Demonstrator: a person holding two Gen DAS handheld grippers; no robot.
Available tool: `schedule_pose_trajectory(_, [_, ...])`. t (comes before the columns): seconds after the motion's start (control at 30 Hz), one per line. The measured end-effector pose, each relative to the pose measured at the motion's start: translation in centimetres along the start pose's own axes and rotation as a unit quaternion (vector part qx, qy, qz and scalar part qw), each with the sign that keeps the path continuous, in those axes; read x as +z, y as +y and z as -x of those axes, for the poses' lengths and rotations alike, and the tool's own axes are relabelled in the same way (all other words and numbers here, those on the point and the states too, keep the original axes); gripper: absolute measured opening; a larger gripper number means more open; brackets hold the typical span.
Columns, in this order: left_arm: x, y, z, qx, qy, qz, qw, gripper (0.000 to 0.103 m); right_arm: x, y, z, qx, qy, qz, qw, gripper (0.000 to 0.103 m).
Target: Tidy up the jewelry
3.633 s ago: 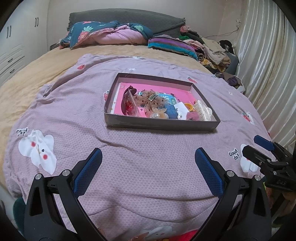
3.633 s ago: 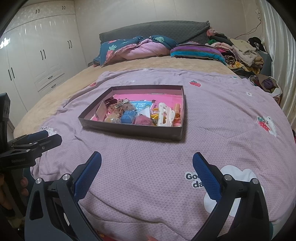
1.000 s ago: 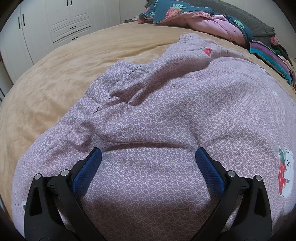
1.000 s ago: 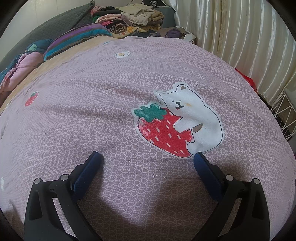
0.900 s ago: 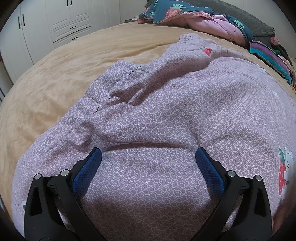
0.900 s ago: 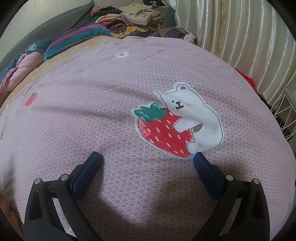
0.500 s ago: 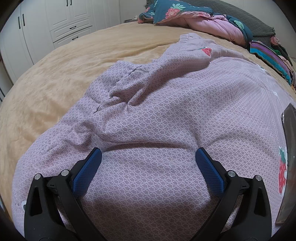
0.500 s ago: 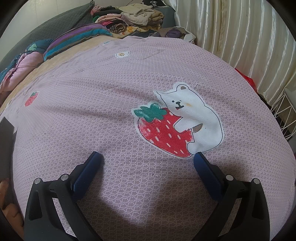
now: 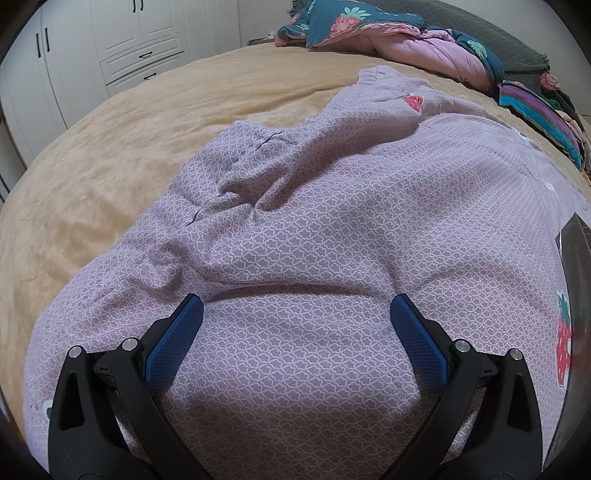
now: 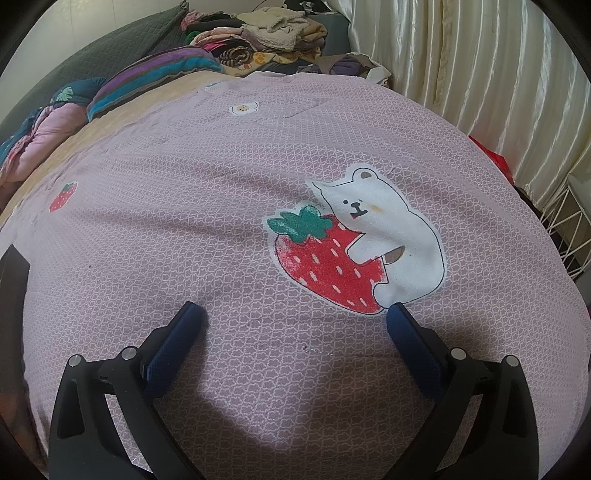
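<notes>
My left gripper [image 9: 295,306] rests open on the lilac blanket [image 9: 332,206], its blue pads wide apart with only fabric between them. My right gripper [image 10: 293,317] lies open on the same blanket [image 10: 184,229], just below a printed bear hugging a strawberry [image 10: 354,243]. A dark box edge [image 9: 576,295] shows at the right border of the left wrist view, and the same dark box edge [image 10: 11,295] shows at the left border of the right wrist view. The jewelry inside it is hidden.
A tan bedspread [image 9: 110,147] lies left of the blanket, with white wardrobes [image 9: 110,44] beyond. Pillows and a pink quilt [image 9: 406,37] sit at the bed head. Piled clothes [image 10: 266,33], cream curtains [image 10: 480,74] and a white wire basket [image 10: 569,229] stand on the right.
Both grippers have stayed still on the blanket over the last second. The dark box came into view between them, at the right border of the left view and the left border of the right view.
</notes>
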State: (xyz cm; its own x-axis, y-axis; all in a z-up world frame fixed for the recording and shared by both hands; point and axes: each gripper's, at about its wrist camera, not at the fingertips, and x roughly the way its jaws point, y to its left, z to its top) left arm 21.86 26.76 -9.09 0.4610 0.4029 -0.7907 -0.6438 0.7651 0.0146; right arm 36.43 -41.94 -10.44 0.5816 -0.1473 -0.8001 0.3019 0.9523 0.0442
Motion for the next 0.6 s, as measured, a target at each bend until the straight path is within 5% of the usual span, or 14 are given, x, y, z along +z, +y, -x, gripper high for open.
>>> schedule_pose_trajectory(0.6, [0.03,0.04,-0.16,-0.001,0.0,0.002,1.0,0.095,0.03,-0.03,0.01,0.0,-0.001,0.0,1.0,0.099])
